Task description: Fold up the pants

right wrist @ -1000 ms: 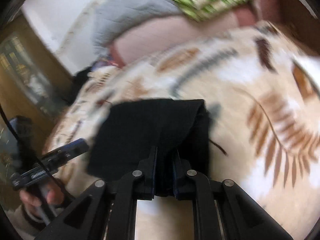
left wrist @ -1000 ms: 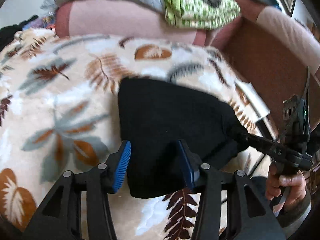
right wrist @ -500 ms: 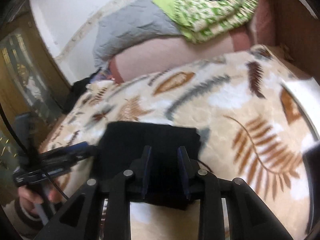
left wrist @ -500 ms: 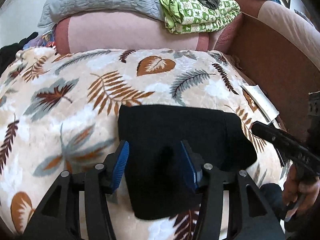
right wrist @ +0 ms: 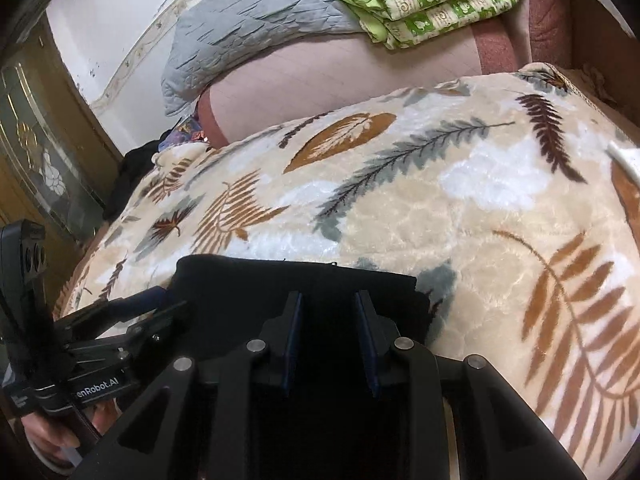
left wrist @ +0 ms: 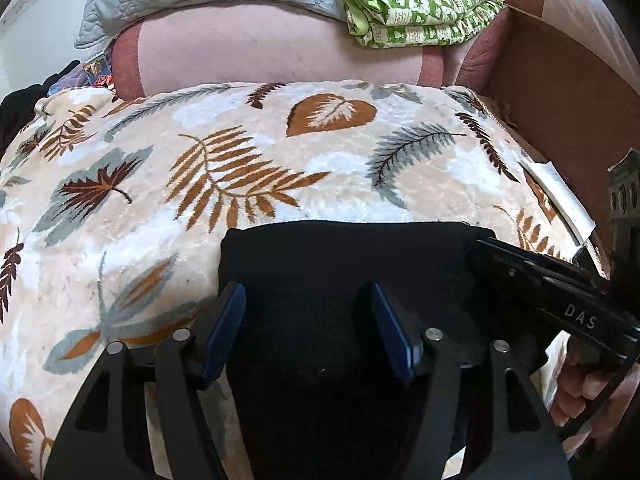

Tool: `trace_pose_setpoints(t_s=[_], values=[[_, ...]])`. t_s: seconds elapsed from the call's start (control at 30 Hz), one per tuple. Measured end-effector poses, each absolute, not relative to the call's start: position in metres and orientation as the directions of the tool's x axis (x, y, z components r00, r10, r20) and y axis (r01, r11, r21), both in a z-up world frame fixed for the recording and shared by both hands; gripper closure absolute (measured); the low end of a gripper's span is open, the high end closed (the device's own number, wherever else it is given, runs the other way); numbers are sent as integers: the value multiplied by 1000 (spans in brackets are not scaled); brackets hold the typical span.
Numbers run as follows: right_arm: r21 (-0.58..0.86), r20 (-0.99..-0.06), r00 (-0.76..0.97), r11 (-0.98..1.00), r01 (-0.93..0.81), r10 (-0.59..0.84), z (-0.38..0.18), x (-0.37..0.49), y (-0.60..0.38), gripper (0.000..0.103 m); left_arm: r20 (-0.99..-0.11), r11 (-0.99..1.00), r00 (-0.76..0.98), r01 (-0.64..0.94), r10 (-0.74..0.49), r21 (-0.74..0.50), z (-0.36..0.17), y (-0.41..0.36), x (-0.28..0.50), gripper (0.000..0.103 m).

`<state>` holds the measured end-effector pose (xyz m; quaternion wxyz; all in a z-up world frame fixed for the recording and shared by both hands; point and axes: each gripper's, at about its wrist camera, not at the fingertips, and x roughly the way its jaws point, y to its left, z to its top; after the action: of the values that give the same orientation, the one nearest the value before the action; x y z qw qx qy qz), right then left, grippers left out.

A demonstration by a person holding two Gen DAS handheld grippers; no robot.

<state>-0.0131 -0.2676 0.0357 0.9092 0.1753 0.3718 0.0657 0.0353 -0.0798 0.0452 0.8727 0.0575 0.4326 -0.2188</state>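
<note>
The left gripper [left wrist: 304,330] stands wide open, its blue pads [left wrist: 224,330] hovering over the near part of the black pants [left wrist: 344,264] and gripping nothing. The right gripper [right wrist: 326,334] is parted more narrowly, also empty, over the same cloth. The pants lie as a compact dark rectangle on the leaf-print blanket [left wrist: 240,168], far edge straight. Judgement: the fold appears laid down and both tools released — a late step. Next move likely calls for pressing flat or one last fold, gripping an edge squarely.

Soft, even daylight, sharp focus, strong fisheye bending and dark corners.
</note>
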Motion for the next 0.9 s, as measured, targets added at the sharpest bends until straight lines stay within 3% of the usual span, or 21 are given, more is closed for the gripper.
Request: trace_pose_setpoints(t_s=[0.1,0.23,0.63,0.9], values=[[367,-657,712,930,18,245,46,-22,-268,75,-783,898,529,431,-327,-84,49,-79,33,39],[341,-647,723,940,-10,243,63,-40,-260,59,-784,901,523,421,-335,-104,57,-75,27,39],[217,-726,669,976,5,158,47,-86,-245,59,-798,909,513,406,-316,-99,51,-65,-6,38],[295,-710,677,955,36,194,43,-98,-259,55,-793,915,529,395,-302,-86,49,-65,-13,36]])
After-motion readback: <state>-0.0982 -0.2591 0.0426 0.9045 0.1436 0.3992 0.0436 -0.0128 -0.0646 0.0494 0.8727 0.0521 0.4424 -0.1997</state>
